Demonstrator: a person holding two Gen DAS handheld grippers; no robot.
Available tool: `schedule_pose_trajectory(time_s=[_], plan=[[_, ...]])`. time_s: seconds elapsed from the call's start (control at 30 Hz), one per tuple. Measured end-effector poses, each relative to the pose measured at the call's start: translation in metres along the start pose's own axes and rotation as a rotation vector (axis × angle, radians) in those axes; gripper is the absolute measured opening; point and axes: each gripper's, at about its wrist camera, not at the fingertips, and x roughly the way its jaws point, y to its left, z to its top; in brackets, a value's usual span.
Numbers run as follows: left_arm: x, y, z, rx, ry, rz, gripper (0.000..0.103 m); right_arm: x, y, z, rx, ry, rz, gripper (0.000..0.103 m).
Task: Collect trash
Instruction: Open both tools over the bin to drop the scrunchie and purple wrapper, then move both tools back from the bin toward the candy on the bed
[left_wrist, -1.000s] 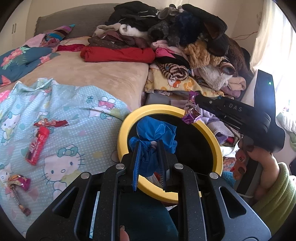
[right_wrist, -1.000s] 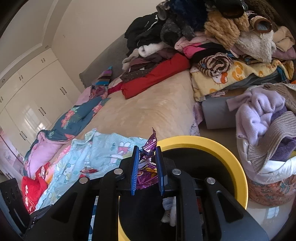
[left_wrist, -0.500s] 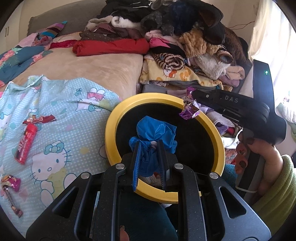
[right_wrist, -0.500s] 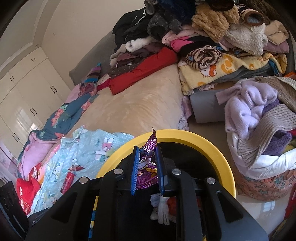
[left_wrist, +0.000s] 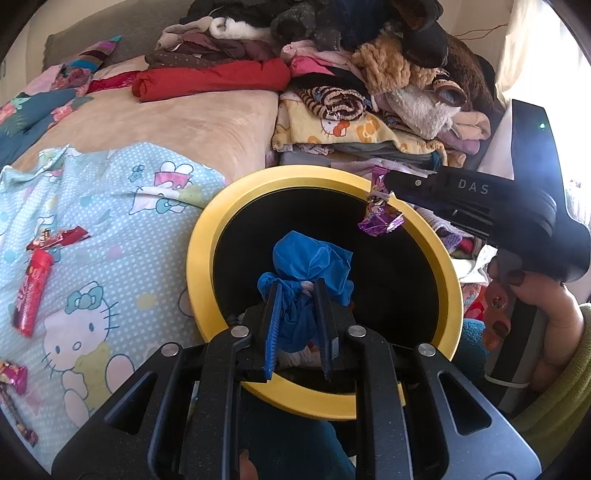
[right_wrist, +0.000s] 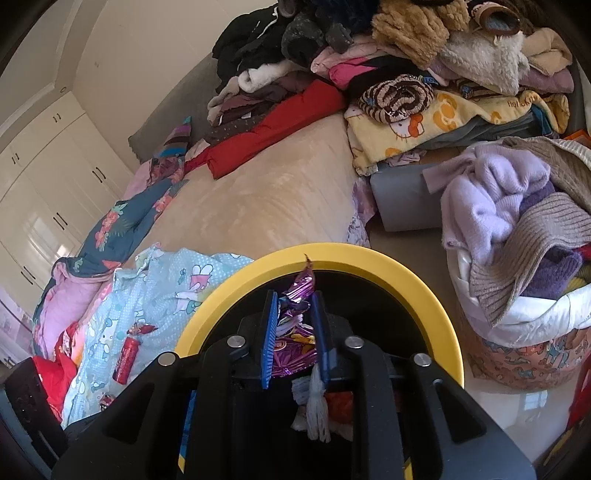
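Left hand-held gripper (left_wrist: 299, 325) is clamped on a crumpled blue glove (left_wrist: 310, 273), hanging over the mouth of the yellow-rimmed bin (left_wrist: 199, 258) so it falls straight in. Right hand-held gripper (right_wrist: 293, 332), jaws narrow and just easing apart, has a purple candy wrapper (right_wrist: 295, 328) between them, above the far rim. More wrappers, including a red one (left_wrist: 33, 291), lie on the bed's Hello Kitty sheet (left_wrist: 122, 221).

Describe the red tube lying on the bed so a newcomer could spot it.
Start at the yellow-rimmed bin and look left onto the pale blue cartoon-cat sheet. The red tube lies there, below a flat red wrapper; it alone is round and plump among flat wrappers.
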Motion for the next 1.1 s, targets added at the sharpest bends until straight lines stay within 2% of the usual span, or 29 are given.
schedule_pose_trajectory(time_s=[0.07,0.1,0.13,0.17,0.2,0.27,0.33,0.4,0.5,0.9,1.1], plan=[[0.001,0.001,0.0,-0.002,0.0,0.005,0.013,0.002,-0.003,-0.001,0.013,0.008,-0.006,0.024],[0.001,0.002,0.0,-0.008,0.001,0.008,0.019,0.001,-0.004,-0.001,0.02,0.007,-0.007,0.032],[0.001,0.003,0.001,-0.013,-0.002,0.009,0.031,0.001,-0.005,-0.001,0.028,0.006,-0.009,0.036],[-0.001,0.004,0.001,-0.017,-0.008,0.015,0.038,0.001,-0.005,-0.001,0.032,0.004,-0.01,0.044],[-0.004,0.006,0.0,-0.023,-0.019,0.024,0.049,0.0,-0.005,-0.001,0.035,0.0,-0.011,0.047],[-0.01,0.01,0.001,-0.034,-0.034,0.04,0.057,0.0,-0.003,-0.001,0.034,-0.001,-0.012,0.047],[-0.017,0.016,0.001,-0.052,-0.051,0.068,0.077,-0.001,0.002,-0.001,0.028,-0.004,-0.01,0.051],[-0.025,0.021,0.001,-0.066,-0.07,0.078,0.08,-0.001,0.009,0.0,0.015,-0.006,-0.004,0.054],[-0.039,0.028,0.002,-0.075,-0.102,0.122,0.092,-0.003,0.022,-0.001,-0.014,-0.009,0.008,0.058],[-0.084,0.063,0.002,-0.123,-0.197,0.24,0.092,-0.015,0.086,-0.004,-0.135,-0.048,0.084,0.074],[-0.103,0.084,-0.002,-0.151,-0.23,0.284,0.092,-0.016,0.118,-0.01,-0.197,-0.047,0.122,0.077]])
